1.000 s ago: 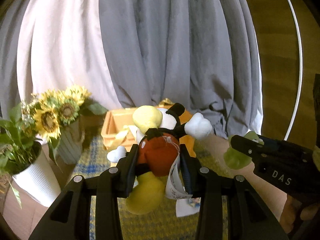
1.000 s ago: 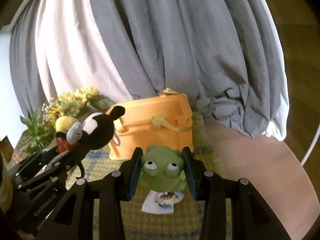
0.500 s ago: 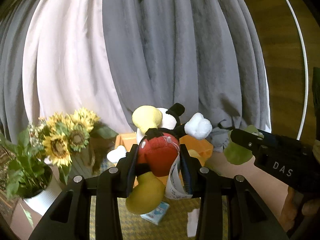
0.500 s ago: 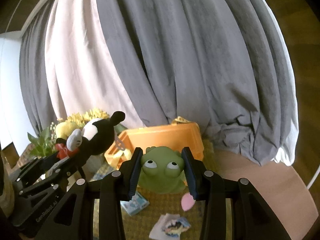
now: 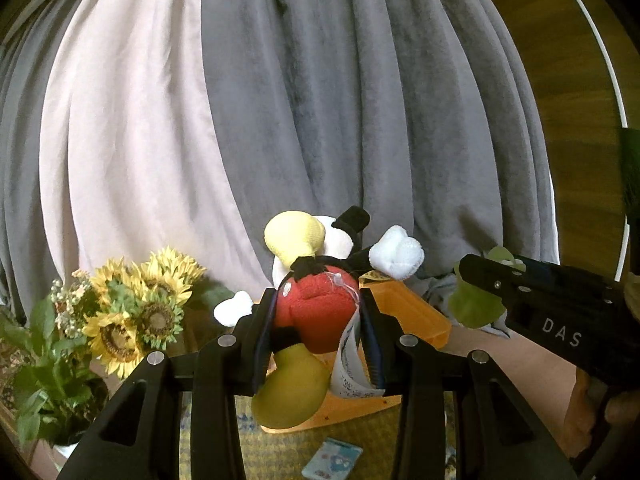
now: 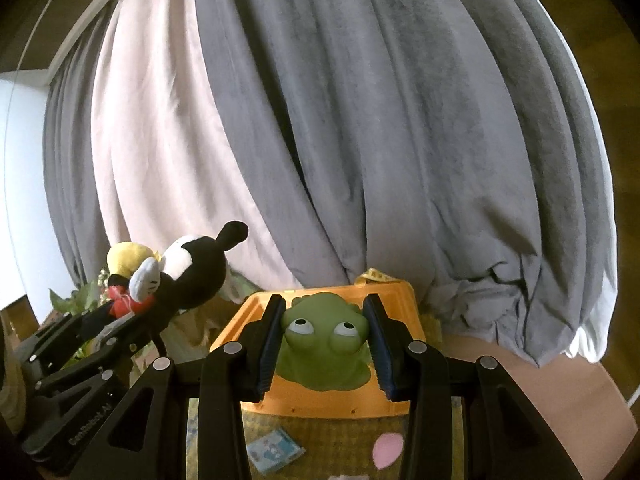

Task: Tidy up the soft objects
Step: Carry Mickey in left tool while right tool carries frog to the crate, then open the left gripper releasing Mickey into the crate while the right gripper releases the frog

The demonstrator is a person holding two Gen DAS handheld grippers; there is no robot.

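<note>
My left gripper (image 5: 318,312) is shut on a Mickey Mouse plush (image 5: 316,312) by its red shorts, head away from me, a paper tag hanging at the right finger. It also shows in the right wrist view (image 6: 188,268) at the left. My right gripper (image 6: 324,312) is shut on a green frog toy (image 6: 324,344), eyes up. In the left wrist view the frog (image 5: 476,308) shows at the right. Both toys hang in the air in front of an orange basket (image 6: 332,404), which also shows in the left wrist view (image 5: 412,312).
Sunflowers (image 5: 136,308) in a pot stand at the left beside a leafy plant (image 5: 36,364). Grey and pale curtains (image 5: 320,100) hang behind. A small blue card (image 6: 274,450) and a pink petal shape (image 6: 386,450) lie on the woven mat before the basket.
Both grippers have risen and moved towards the basket with their toys held. The basket now sits lower and closer in both views.
</note>
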